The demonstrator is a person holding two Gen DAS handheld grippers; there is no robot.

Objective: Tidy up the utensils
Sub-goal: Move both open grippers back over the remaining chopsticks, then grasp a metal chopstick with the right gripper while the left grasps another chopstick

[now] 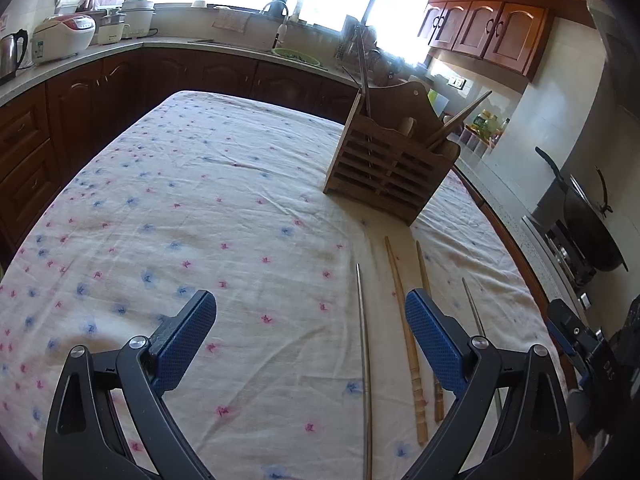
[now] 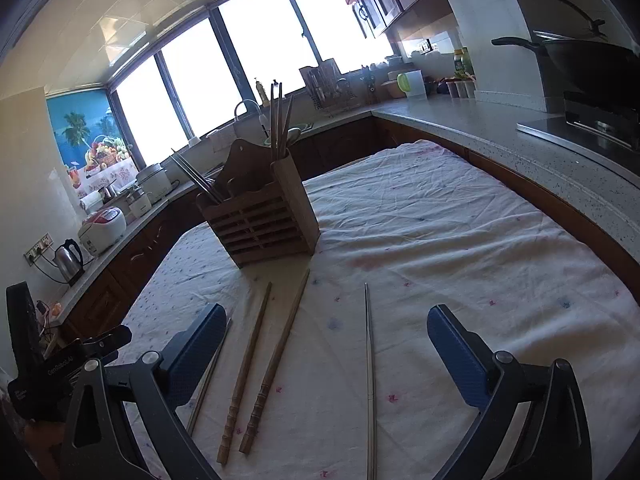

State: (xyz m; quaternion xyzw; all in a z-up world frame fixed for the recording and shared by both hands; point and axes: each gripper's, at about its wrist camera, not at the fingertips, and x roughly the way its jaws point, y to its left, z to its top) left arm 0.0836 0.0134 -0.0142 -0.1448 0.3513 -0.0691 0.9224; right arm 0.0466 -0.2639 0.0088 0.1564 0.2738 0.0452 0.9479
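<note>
Pick step, nothing grabbed: left gripper (image 1: pixel 310 332) and right gripper (image 2: pixel 326 344) both spread wide and empty above 4 chopsticks (image 2: pixel 276 360) lying on the tablecloth (image 2: pixel 440 240) near the wooden holder (image 2: pixel 260 224); next, pinch 1 squarely

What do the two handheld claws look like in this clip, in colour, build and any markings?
Both match: the left claw and right claw have black, triangular cut-out linkage arms joined by round silver pivot bolts, and each finger carries a flat blue pad with a fine dotted grip texture. Each view also catches the other unit's black body at its edge, with white lettering too small to read. No cables or sleeves show.
</note>
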